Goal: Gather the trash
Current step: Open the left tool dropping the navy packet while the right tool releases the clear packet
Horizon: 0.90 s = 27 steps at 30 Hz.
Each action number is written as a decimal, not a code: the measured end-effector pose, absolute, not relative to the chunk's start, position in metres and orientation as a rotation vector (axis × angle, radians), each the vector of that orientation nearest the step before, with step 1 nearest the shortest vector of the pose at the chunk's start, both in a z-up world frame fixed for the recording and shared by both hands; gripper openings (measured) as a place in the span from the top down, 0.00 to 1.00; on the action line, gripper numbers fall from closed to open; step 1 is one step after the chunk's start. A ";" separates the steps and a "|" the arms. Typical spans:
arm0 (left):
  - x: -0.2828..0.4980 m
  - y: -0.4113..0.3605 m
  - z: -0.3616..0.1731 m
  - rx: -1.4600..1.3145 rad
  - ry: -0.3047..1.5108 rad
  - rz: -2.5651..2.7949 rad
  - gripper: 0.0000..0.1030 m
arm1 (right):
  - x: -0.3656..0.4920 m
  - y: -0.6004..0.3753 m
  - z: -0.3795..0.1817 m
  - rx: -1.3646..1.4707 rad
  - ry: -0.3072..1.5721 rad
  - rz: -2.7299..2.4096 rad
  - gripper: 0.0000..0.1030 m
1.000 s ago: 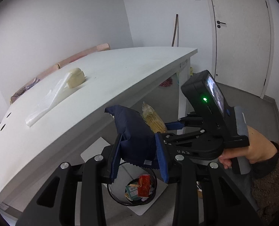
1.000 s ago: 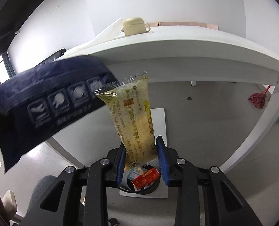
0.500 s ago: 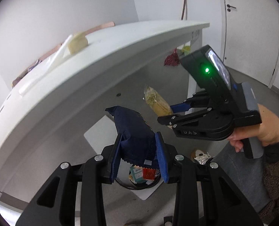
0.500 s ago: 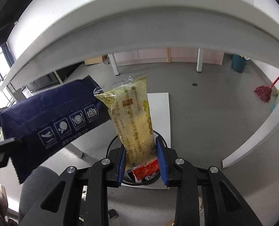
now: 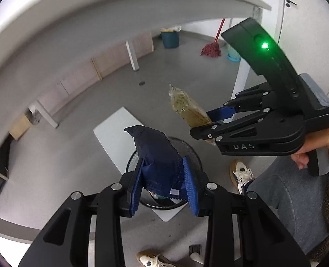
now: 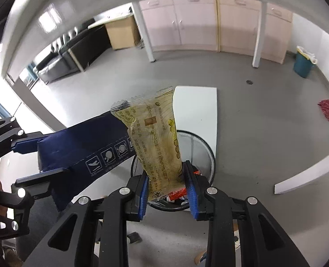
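Note:
My left gripper (image 5: 163,185) is shut on a dark blue packet (image 5: 159,155) and holds it right above the black wire-mesh bin (image 5: 192,152) on the floor. The blue packet also shows in the right wrist view (image 6: 84,151). My right gripper (image 6: 166,185) is shut on a yellow-green snack wrapper (image 6: 157,138), above the same bin (image 6: 205,153), which holds red and other wrappers (image 6: 177,194). In the left wrist view the right gripper (image 5: 211,120) holds the wrapper (image 5: 187,109) to the right of the bin.
The white table (image 5: 75,22) is overhead, its legs (image 5: 132,55) nearby. A white board (image 6: 195,109) lies under the bin. A red mop (image 5: 211,50), a teal bin (image 5: 170,37) and pink cabinets (image 6: 209,20) stand behind. The person's legs and shoes (image 5: 241,173) are at right.
Both grippers have dropped from table height to below the tabletop, now looking down over the bin. Each keeps its hold on its packet.

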<state>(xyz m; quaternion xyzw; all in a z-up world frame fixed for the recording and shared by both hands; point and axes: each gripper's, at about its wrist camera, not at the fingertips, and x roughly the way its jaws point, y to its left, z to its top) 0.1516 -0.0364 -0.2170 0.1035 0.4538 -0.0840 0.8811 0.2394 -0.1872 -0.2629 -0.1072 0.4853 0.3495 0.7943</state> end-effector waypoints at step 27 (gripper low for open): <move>0.186 -0.031 -0.258 0.310 1.008 -0.238 0.64 | 0.287 -0.129 -0.331 -0.370 1.225 0.806 0.68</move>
